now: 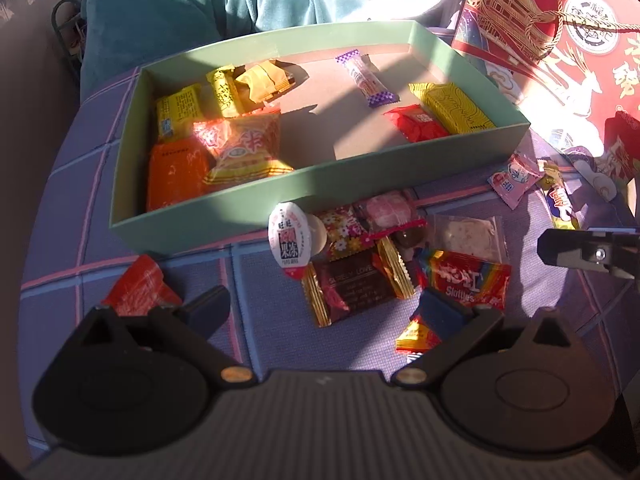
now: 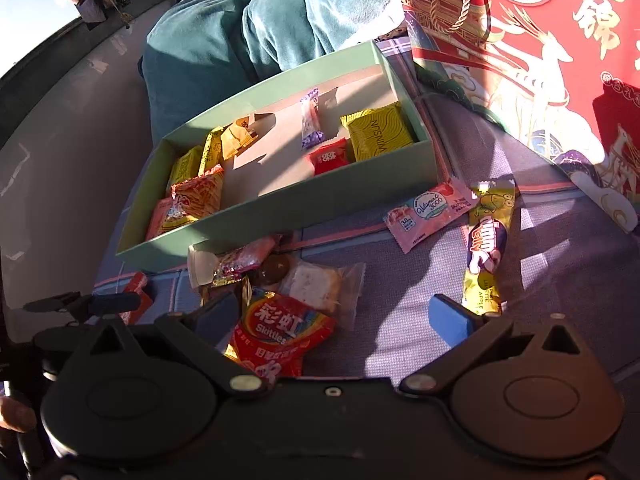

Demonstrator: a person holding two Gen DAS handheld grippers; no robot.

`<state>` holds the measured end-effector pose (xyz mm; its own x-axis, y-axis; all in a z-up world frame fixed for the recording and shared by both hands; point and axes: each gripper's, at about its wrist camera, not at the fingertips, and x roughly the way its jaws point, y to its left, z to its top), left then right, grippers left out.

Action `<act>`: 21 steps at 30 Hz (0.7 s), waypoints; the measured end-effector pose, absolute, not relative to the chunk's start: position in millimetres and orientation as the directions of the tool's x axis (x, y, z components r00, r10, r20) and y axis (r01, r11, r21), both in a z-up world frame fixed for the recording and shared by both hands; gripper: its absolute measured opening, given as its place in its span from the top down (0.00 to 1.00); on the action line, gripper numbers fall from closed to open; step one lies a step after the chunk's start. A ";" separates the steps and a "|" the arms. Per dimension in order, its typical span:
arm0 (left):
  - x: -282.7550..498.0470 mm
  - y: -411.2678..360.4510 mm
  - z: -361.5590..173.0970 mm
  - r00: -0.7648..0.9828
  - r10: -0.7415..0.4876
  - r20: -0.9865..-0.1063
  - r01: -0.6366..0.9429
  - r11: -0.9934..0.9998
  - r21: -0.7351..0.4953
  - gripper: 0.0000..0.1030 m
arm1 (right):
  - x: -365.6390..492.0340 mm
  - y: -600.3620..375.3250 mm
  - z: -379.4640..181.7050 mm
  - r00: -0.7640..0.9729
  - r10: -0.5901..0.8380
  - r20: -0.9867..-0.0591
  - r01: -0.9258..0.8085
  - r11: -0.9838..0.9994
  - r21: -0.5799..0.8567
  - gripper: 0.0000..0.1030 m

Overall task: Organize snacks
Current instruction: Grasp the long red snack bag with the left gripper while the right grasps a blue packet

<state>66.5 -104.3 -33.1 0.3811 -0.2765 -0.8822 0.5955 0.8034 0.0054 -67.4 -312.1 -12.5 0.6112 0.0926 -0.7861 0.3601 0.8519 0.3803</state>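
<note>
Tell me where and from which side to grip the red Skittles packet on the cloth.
Probably its near crimped edge. The Skittles packet lies flat, other snacks crowding its far side, so the open right gripper would best come low from the near side.

The green box (image 2: 280, 204) lies on the purple checked cloth (image 2: 540, 208) and holds yellow, orange and red packets plus one purple-ended candy (image 2: 311, 122). Just in front of the box lies a loose heap including a Skittles bag (image 2: 280, 330). The right gripper (image 2: 334, 316) is spread wide, this bag beside its left finger. A pink sachet (image 2: 430, 212) lies at the box's right corner.
</note>
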 end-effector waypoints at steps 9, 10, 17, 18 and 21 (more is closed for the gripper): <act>88.3 -47.6 -40.0 0.460 -0.203 -0.865 0.539 0.837 0.090 0.00 | -71.6 -259.5 -14.2 0.599 0.179 -0.780 0.276 0.869 0.411 0.05; 96.7 -36.7 -42.1 0.464 -0.188 -0.866 0.526 0.845 0.098 0.00 | -69.5 -253.5 -14.2 0.593 0.178 -0.785 0.271 0.874 0.403 0.11; 137.2 11.2 -57.7 0.475 -0.147 -0.868 0.481 0.869 0.116 0.00 | -64.4 -222.6 -21.5 0.515 0.285 -0.809 0.236 0.860 0.453 0.46; 142.6 15.7 -60.5 0.472 -0.149 -0.869 0.478 0.871 0.110 0.00 | -63.7 -218.3 -24.0 0.497 0.291 -0.818 0.238 0.860 0.450 0.46; 153.1 24.4 -69.9 0.429 -0.183 -0.885 0.480 0.876 0.052 0.00 | -61.3 -206.2 -34.8 0.435 0.289 -0.853 0.254 0.869 0.424 0.46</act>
